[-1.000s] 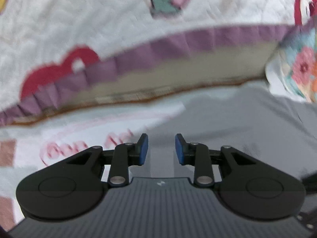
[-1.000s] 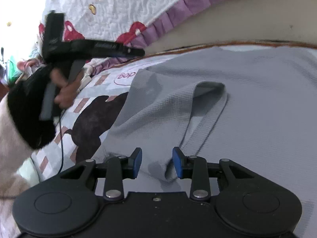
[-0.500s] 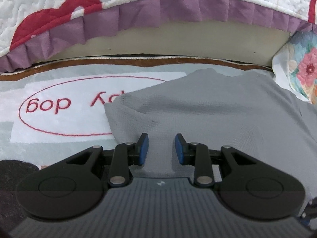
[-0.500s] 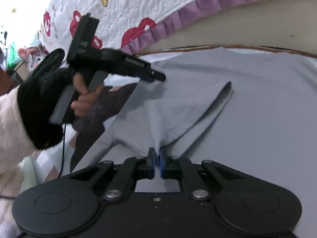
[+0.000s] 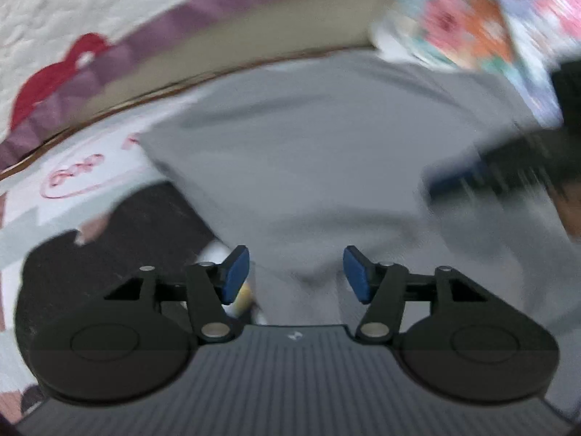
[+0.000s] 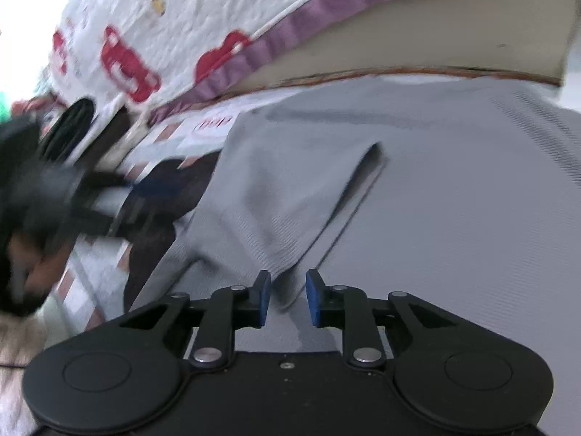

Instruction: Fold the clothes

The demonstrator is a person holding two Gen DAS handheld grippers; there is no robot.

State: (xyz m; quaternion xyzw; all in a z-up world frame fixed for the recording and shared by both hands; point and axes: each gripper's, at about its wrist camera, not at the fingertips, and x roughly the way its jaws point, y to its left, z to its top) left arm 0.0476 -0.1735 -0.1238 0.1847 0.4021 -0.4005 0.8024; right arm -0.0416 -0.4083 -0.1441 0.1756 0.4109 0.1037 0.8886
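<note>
A grey knit garment point(image 6: 454, 200) lies spread on a printed mat, with one sleeve point(image 6: 290, 203) folded inward over the body. My right gripper point(image 6: 287, 299) is open, its blue pads on either side of the sleeve's lower tip, which lies loose between them. My left gripper point(image 5: 296, 276) is open wide and empty, over the garment's point(image 5: 308, 167) left edge. The left view is motion-blurred. The left gripper also shows blurred in the right wrist view point(image 6: 145, 189), left of the garment.
The mat point(image 5: 80, 174) has a red oval with lettering and a dark dog figure point(image 5: 127, 232). A quilted cover with a purple frill point(image 6: 290, 32) hangs behind. A floral cloth point(image 5: 472, 25) lies at the far right. The right gripper appears blurred in the left view point(image 5: 508, 167).
My right gripper was shut on the sleeve tip and has opened, letting it go. My left gripper has opened wider and swung back along the garment's left edge.
</note>
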